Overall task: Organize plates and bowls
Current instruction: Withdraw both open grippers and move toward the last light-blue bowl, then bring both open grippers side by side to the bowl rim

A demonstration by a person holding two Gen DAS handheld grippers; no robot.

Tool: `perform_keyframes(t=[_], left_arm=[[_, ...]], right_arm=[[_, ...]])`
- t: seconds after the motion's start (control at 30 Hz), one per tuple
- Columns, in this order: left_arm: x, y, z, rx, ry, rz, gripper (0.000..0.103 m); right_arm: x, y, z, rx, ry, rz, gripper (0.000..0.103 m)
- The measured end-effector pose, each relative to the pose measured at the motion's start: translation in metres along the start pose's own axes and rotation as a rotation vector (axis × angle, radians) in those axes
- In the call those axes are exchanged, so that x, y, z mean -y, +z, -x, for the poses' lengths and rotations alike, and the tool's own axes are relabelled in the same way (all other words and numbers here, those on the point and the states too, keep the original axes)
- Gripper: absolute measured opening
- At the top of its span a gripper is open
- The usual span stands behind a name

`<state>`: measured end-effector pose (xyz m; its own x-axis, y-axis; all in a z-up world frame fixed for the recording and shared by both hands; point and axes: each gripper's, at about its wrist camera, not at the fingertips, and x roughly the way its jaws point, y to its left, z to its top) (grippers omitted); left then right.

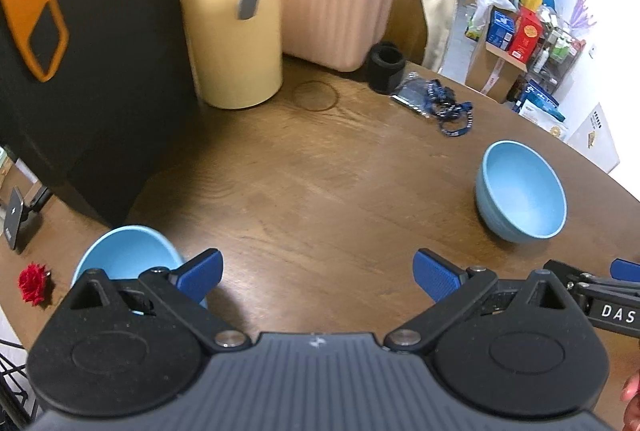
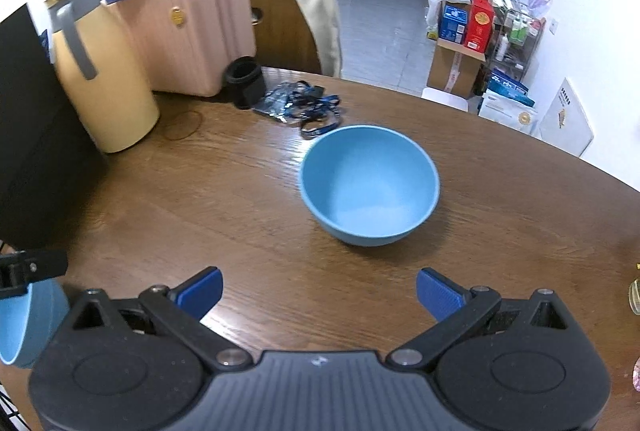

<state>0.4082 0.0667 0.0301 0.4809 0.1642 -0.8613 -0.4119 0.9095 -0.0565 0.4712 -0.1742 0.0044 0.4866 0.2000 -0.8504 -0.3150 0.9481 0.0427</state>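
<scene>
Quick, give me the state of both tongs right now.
Left tongs: open, holding nothing.
Right tongs: open, holding nothing.

yellow jug (image 1: pixel 234 31) | pink suitcase (image 1: pixel 340 3) — black cup (image 1: pixel 386 67) | lanyard (image 1: pixel 448 107)

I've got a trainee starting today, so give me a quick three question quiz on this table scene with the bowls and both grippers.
1. True or false: the right gripper is shut on a bowl.
2. How many blue bowls show in the left wrist view?
3. What lies just beyond the central blue bowl: A) blue lanyard, B) red flower, C) tissue pack?

Key: 1 false, its jaws stand open and empty. 2 two: near bowl, far bowl. 3 A, the blue lanyard.
</scene>
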Motion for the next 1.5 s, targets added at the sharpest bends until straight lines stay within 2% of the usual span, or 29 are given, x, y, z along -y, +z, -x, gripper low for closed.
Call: perform_keyframes(t=[0.5, 0.97, 1.2, 1.43, 1.5], left_arm=[[0.073, 0.018, -0.031, -0.022, -0.016, -0.027, 0.103], [0.128, 0.040, -0.083, -0.045, -0.012, -0.007, 0.103], [0.146, 0.047, -0.114, -0.068, 0.014, 0.010, 0.103], [0.161, 0.048, -0.140, -0.086, 0.020, 0.020, 0.103], [0.165, 0.047, -0.144, -0.085, 0.021, 0.016, 0.100]], right_arm=[[0.060, 0.025, -0.038, -0.012, -0.032, -0.042, 0.103], [0.105, 0.057, -0.083, -0.010, -0.017, -0.073, 0.103], [0.119, 0.068, -0.114, -0.023, -0.018, -0.065, 0.103], [0.128, 0.069, -0.142, -0.054, -0.007, -0.065, 0.089], [0.130, 0.068, -0.148, -0.059, 0.005, -0.069, 0.085]])
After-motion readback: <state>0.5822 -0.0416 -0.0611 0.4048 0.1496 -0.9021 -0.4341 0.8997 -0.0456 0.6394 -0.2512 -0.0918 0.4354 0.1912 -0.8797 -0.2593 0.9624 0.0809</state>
